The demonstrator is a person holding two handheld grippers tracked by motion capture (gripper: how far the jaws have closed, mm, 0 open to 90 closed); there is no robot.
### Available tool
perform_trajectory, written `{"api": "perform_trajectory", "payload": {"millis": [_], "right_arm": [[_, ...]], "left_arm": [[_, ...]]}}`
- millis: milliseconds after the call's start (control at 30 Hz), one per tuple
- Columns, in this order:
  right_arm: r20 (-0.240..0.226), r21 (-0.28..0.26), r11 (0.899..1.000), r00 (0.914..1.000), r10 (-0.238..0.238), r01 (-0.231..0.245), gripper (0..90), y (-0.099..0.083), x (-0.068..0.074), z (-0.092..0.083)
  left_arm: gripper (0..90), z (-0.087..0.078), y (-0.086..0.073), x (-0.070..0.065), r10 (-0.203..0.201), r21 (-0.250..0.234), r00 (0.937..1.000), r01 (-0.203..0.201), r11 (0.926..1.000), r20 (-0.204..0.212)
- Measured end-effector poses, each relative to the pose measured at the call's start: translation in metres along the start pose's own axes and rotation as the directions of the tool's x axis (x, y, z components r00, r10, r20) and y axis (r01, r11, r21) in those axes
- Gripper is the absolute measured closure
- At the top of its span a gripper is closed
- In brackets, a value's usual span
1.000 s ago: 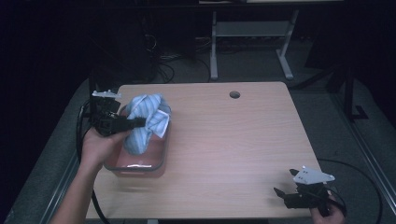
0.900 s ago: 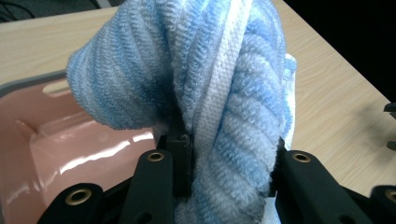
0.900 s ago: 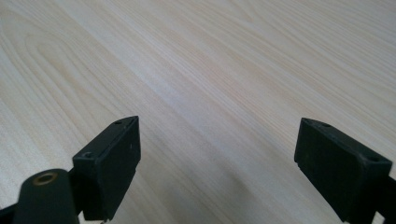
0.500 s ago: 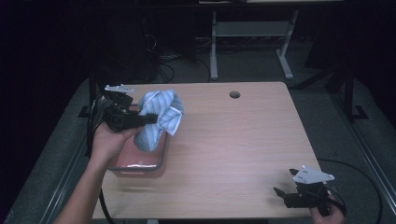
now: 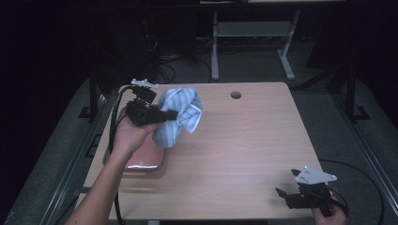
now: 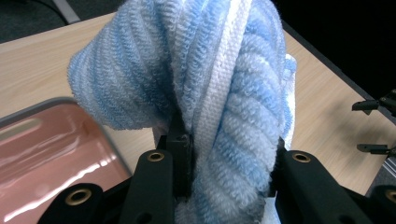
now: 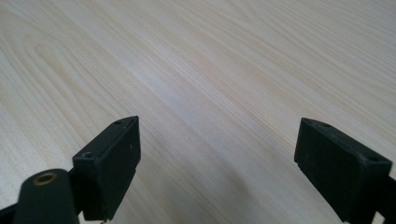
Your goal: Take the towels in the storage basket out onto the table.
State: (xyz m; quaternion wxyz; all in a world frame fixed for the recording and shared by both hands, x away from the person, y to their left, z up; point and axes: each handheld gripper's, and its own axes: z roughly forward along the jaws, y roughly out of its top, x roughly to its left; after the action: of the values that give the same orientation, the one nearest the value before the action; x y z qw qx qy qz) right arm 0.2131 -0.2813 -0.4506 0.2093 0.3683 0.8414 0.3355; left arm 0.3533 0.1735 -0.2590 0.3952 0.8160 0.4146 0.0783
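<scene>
Left tool [image 5: 172,114] is clamped on the bunched towel [image 5: 180,115] above the tray [image 5: 143,164], right tool [image 5: 281,193] wide open and empty, so loose folds could snag the tray rim.

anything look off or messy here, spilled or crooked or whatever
Nothing spilled or damaged. The blue striped towel hangs bunched and crumpled from the left tongs, lifted above the pink tray, which lies at the table's left edge. The right tongs sit open near the front right corner.

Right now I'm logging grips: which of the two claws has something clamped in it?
The left claw: it pinches the blue-and-white striped towel above the pink tray. The right claw gapes open over bare table.
</scene>
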Motion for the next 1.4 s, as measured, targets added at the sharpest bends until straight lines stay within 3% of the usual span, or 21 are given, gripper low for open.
{"api": "perform_trajectory", "payload": {"millis": [500, 1400], "right_arm": [[-0.006, -0.009, 1.0, 1.0, -0.005, 0.005, 13.9, 0.0, -0.001, 0.001], [-0.017, -0.005, 1.0, 0.9999, -0.004, 0.004, 13.9, 0.0, -0.001, 0.001]], "left_arm": [[66.7, 0.041, 0.014, -0.021, 0.032, 0.047, 0.9981, -0.034, 0.9983, 0.053], [66.6, 0.125, 0.021, -0.043, 0.033, 0.13, 0.9939, -0.046, 0.9904, 0.105]]}}
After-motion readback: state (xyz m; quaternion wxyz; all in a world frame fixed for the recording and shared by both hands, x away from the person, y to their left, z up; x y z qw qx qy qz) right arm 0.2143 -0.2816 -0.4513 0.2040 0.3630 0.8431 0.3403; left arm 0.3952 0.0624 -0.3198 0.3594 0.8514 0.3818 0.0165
